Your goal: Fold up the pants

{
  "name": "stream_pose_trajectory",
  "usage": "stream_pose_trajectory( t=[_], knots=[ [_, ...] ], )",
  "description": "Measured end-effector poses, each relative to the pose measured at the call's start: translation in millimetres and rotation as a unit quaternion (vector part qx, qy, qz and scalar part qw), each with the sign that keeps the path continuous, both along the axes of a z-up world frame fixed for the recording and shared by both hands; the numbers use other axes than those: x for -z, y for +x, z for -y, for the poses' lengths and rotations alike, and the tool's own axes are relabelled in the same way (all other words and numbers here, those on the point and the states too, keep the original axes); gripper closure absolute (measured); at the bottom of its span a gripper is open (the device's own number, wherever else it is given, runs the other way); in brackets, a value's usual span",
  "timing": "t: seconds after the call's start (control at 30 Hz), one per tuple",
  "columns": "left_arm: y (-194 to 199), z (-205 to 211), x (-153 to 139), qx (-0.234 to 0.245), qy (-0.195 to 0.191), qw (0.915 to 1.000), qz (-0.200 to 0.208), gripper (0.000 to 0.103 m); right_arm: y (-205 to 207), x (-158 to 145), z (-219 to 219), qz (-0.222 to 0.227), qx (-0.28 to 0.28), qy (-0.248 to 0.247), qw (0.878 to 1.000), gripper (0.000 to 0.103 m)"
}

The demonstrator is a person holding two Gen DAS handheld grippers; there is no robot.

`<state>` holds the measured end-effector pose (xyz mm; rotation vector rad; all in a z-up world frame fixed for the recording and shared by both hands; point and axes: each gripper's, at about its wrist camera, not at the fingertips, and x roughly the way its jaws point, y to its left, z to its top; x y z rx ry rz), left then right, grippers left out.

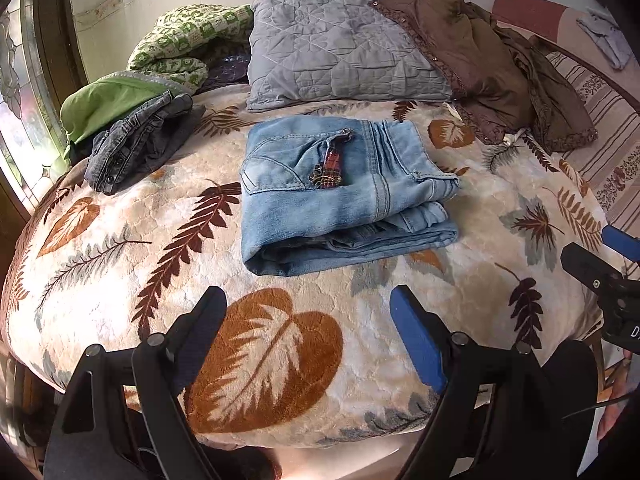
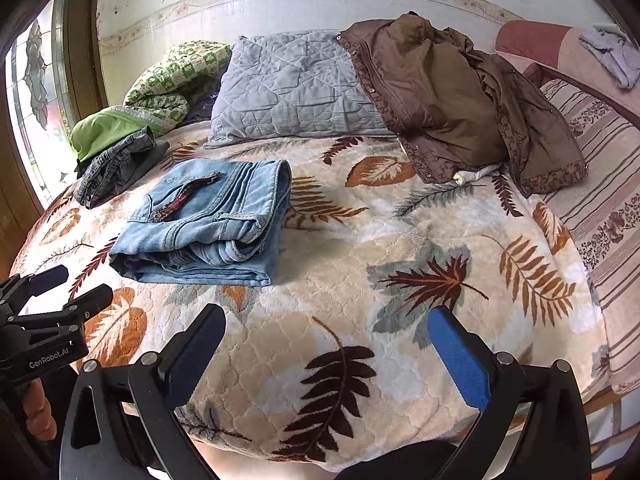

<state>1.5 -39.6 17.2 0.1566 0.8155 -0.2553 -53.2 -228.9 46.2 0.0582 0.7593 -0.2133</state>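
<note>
- Left wrist view: light blue jeans [image 1: 344,192] lie folded into a compact stack mid-bed on the leaf-print blanket [image 1: 120,248], plaid strap on top; folding looks complete.
- Left gripper [image 1: 308,320] fingers spread wide, holding nothing, hovering near the bed edge.
- Right gripper [image 2: 326,334] likewise wide open, empty, right of the jeans [image 2: 208,220].
- Dark grey jeans [image 1: 136,144] sit far left, probably stacked aside.

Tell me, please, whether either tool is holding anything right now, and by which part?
Nothing is held. The left tool and right tool both stand open above the leaf-print blanket, apart from the folded light-blue jeans.
</note>
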Motion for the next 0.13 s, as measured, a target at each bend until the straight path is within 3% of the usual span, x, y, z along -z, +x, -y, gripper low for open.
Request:
stream_pose_trajectory(
  t=[0.13],
  knots=[
    [-1.9,0.6,-4.5,0.003,-0.013,0.9999,0.006,0.018,0.7,3.5,-0.2,-0.004,0.001,0.0,1.0,0.001]
  ],
)
